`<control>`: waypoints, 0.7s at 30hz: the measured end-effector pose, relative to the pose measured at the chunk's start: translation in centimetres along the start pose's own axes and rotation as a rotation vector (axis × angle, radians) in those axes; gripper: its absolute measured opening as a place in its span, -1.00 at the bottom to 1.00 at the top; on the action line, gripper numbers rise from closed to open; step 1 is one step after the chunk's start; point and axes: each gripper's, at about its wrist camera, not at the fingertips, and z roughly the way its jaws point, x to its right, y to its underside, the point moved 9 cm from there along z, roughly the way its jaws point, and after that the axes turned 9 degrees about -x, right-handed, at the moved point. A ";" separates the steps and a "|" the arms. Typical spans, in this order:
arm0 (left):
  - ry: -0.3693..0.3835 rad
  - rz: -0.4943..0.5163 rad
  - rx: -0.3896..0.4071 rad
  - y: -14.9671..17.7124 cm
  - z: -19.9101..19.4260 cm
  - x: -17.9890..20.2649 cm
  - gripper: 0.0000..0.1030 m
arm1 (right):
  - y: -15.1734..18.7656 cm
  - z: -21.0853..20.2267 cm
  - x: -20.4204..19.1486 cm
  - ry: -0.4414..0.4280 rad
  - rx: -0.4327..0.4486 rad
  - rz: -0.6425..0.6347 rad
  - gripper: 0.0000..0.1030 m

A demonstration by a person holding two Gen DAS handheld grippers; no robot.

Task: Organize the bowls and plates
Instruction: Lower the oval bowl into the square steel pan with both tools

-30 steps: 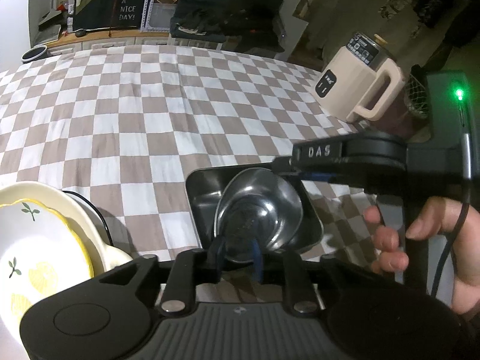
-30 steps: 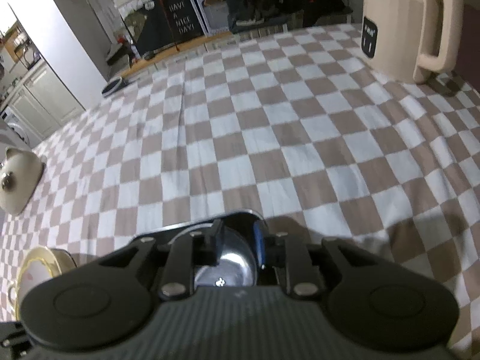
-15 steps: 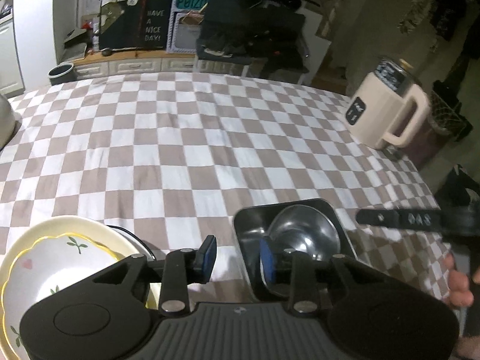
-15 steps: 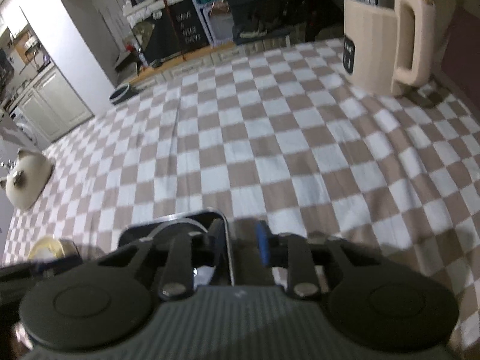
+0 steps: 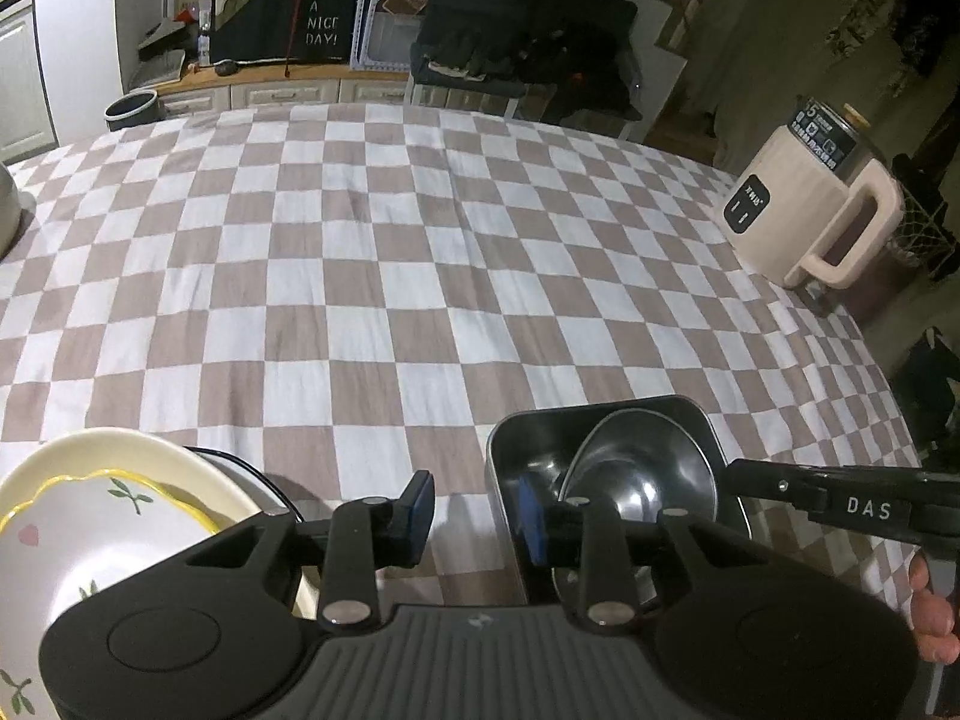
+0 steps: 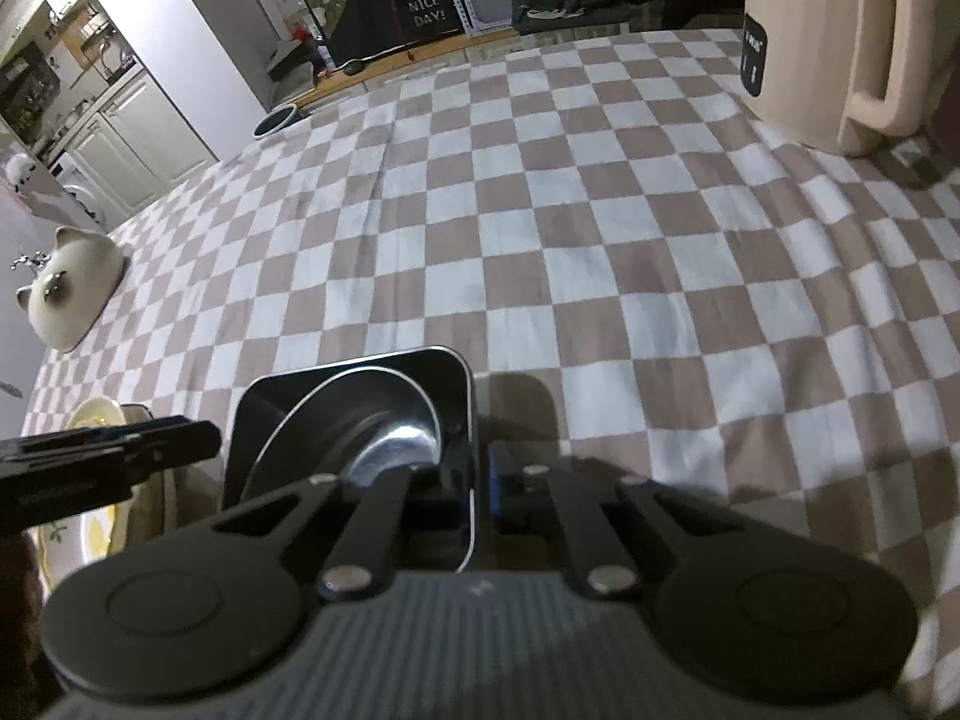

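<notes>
Presently, a steel bowl [image 5: 645, 480] is seen tilted in a dark tray [image 6: 462, 396]; its right wall is pinched by the right gripper [image 6: 477, 480], whose jaws have just been closing. Left gripper [image 5: 474, 507] jaws are held spread astride the left wall.

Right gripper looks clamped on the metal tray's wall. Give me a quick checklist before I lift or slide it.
1. Right gripper shut on the right wall of the square metal tray: ok, jaws have just closed across it.
2. Steel bowl seated in the tray: not ok, it leans tilted and could slide.
3. Left gripper clear of the tray: not ok, it is open and one finger sits over the tray's left wall.
4. Stack of floral plates apart from the tray: ok.
5. Checkered cloth ahead free of things: ok.
6. Grip depth: cannot tell.
</notes>
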 end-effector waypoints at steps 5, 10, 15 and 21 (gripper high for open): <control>0.002 0.008 -0.011 0.1 0.5 0.2 -0.39 | 0.1 0.4 0.3 -0.010 -0.022 0.013 -0.86; -0.001 -0.005 -0.030 0.2 1.1 0.0 -0.40 | 0.2 0.7 -0.3 -0.005 -0.034 -0.010 -0.88; -0.001 -0.012 -0.035 0.2 1.2 -0.2 -0.39 | 0.2 0.7 0.3 -0.041 -0.033 0.013 -0.88; 0.015 -0.031 -0.043 0.2 1.4 -0.4 -0.37 | 0.2 0.6 1.5 -0.157 -0.031 0.090 -0.89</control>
